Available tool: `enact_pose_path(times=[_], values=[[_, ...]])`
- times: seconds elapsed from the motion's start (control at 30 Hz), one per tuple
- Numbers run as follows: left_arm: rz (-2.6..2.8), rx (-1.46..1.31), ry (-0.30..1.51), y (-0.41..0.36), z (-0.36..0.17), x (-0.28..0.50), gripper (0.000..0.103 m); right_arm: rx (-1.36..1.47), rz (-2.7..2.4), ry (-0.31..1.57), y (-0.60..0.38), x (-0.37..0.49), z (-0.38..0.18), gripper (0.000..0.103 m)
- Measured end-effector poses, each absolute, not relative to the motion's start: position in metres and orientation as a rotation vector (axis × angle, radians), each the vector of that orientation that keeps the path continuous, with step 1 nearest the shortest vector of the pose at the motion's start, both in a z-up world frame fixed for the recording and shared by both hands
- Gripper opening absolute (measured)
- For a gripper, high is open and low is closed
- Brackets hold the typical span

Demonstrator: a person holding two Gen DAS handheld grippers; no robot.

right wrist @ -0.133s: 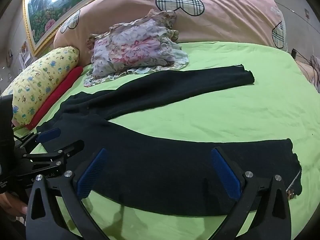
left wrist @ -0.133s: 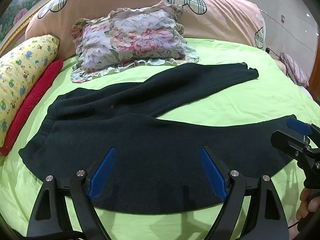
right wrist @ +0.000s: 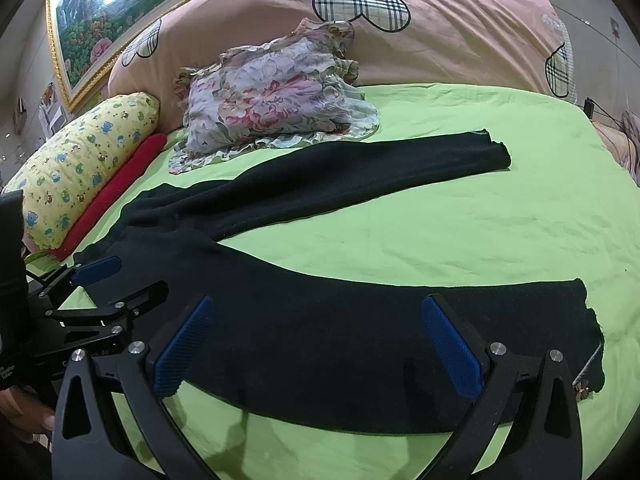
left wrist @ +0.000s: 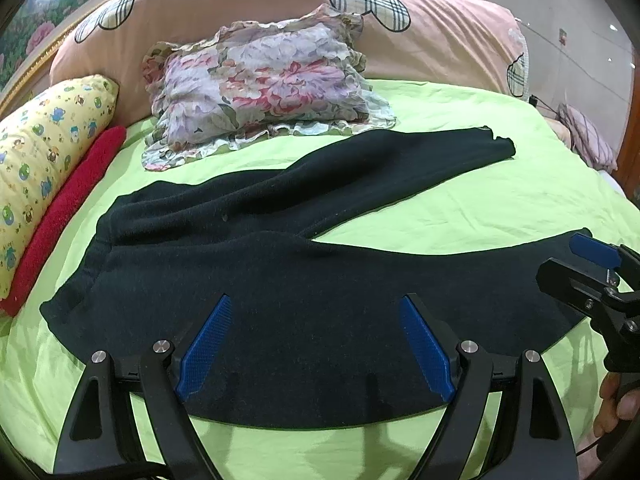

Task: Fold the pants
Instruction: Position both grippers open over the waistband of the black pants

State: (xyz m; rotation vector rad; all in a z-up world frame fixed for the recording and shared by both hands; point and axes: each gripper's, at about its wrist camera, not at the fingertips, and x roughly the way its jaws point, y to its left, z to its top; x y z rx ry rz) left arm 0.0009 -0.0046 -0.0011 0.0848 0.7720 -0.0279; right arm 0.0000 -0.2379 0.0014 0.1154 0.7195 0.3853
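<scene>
Black pants [left wrist: 304, 288] lie flat on the green bed sheet [left wrist: 460, 208], legs spread in a V; they also show in the right wrist view [right wrist: 340, 320]. The waistband is at the left, one leg runs toward the floral pillow, the other along the near edge. My left gripper [left wrist: 316, 340] is open and empty, just above the near leg by the seat. My right gripper [right wrist: 316, 344] is open and empty above the near leg's lower half, its cuff [right wrist: 588, 328] to the right. Each gripper shows in the other's view, the right one [left wrist: 592, 276] and the left one [right wrist: 100, 288].
A floral pillow [left wrist: 260, 80] lies at the back, close to the far leg. A yellow bolster [left wrist: 44, 152] and a red roll [left wrist: 68, 216] line the left side. A pink headboard cushion [left wrist: 400, 20] stands behind. The bed's near edge is below the grippers.
</scene>
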Motion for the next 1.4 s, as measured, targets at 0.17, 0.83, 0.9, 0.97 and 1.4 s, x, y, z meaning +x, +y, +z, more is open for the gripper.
enact_pose_path(times=[0.17,0.83,0.9,0.97,1.4], values=[[-0.031,0.091,0.759,-0.0045,0.0001,-0.0022,0.086,0.116,0.384,0.737,-0.2366,0.0006,0.0018,0.103],[-0.017,0.106,0.774,-0.0032,-0.001,-0.0023,0.086,0.125,0.383,0.825,-0.2319,-0.0002,0.0006,0.103],[-0.016,0.109,0.778,-0.0033,-0.0008,-0.0021,0.086,0.113,0.38,0.812,-0.2317,0.0,0.0003,0.103],[-0.02,0.11,0.781,-0.0035,-0.001,-0.0021,0.086,0.107,0.377,0.806,-0.2314,-0.0003,0.0002,0.103],[-0.039,0.064,0.766,-0.0034,-0.0018,0.0012,0.086,0.081,0.368,0.761,-0.2332,0.0008,-0.0023,0.103]])
